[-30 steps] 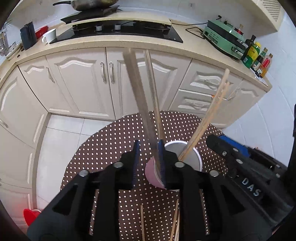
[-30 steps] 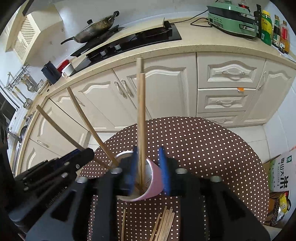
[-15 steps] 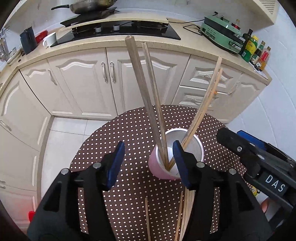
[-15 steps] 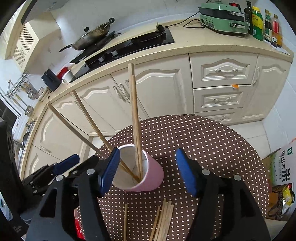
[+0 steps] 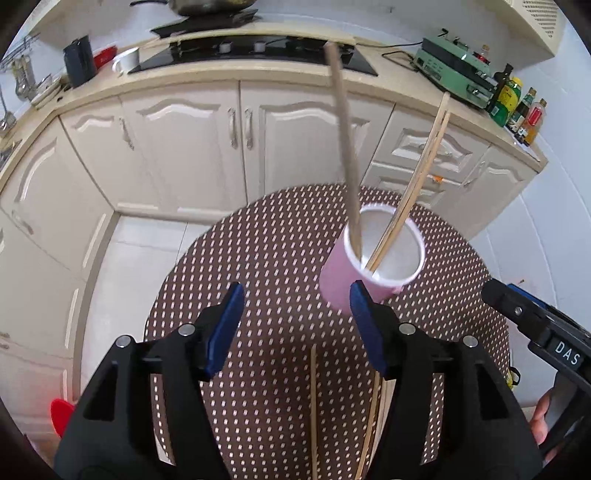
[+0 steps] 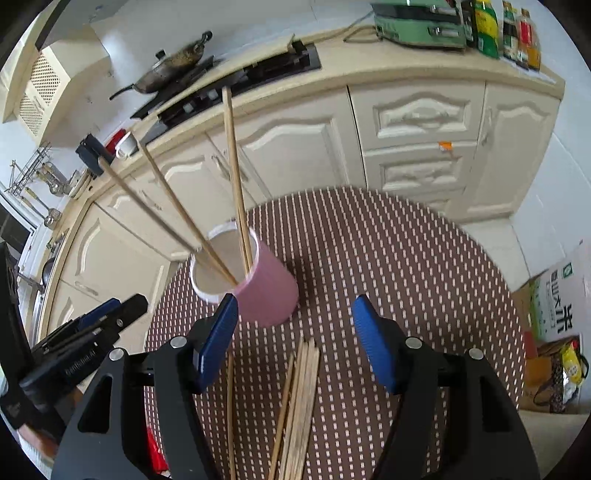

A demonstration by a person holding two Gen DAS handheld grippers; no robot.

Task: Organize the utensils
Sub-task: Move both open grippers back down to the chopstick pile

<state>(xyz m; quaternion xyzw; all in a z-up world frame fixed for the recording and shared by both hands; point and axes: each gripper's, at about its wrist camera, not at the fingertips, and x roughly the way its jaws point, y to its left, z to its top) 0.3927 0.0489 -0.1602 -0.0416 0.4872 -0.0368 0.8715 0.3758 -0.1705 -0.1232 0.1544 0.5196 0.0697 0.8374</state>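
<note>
A home kitchen: cream cabinets (image 5: 192,147) under a beige tabletop (image 6: 406,77), a black hob (image 5: 251,55) with a wok (image 6: 173,66), oil bottles (image 6: 487,27).

1 pink cup (image 6: 266,291) w/ 4 chopsticks (image 6: 236,177) in it; loose chopstick pile (image 6: 301,398) uncountable; 2 claws.

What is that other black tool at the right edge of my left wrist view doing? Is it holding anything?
Observer: No. The right wrist view shows the right gripper open and gripping nothing; its jaws have just been opening.
Operator: Are more sticks lying loose than the few I see?
Observer: Yes. A whole bundle of chopsticks lies flat on the dotted table, on the near side of the pink cup.
Operator: Anything beside the table?
Observer: A cardboard box stands past the table's right edge.
</note>
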